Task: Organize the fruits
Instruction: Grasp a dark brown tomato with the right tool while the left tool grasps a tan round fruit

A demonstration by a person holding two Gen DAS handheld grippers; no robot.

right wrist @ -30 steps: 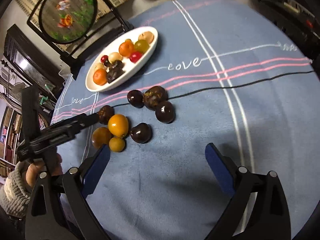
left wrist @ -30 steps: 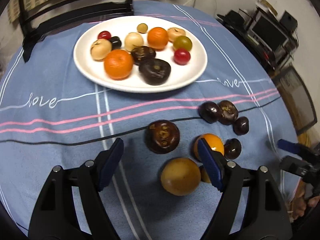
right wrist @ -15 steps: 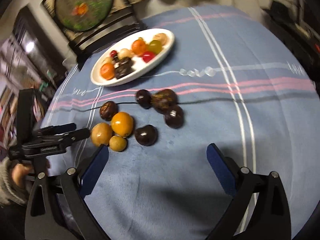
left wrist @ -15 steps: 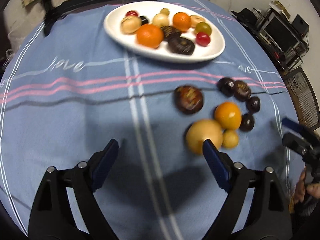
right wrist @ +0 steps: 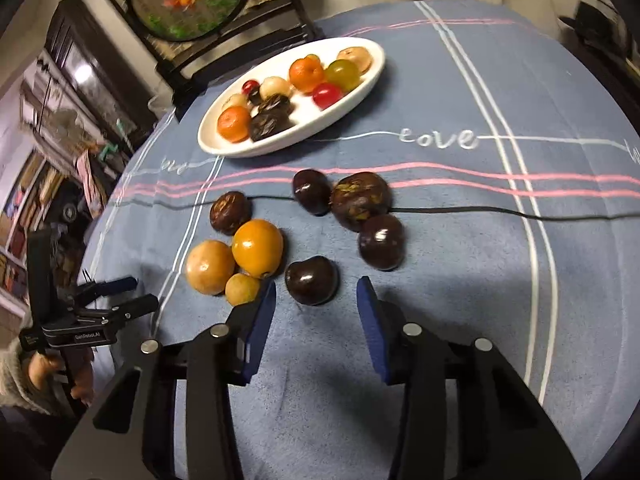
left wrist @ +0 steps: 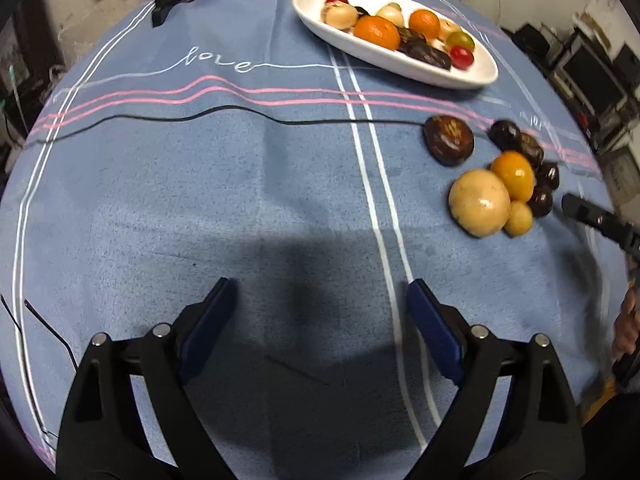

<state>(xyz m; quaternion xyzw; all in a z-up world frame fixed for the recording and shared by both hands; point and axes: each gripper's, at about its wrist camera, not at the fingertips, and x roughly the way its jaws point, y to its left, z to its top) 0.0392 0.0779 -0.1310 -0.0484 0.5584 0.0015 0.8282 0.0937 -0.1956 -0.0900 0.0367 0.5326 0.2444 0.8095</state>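
Blue-padded, my right gripper (right wrist: 316, 300) is parted, empty, a dark plum (right wrist: 311, 281) just ahead between its tips. My left gripper (left wrist: 320, 304) gapes wide over bare cloth. Beyond both, a white plate (right wrist: 352, 96) holds mixed fruit.

The left tongs (left wrist: 320, 300) are drawn back and to the left, away from the loose fruit; bare blue cloth (left wrist: 240, 200) is now framed between the blue pads. The right tongs (right wrist: 316, 300) are brought forward and narrowed, with the gap now lined up just short of a dark round fruit (right wrist: 311, 280) beside the small yellow fruit (right wrist: 242, 289).
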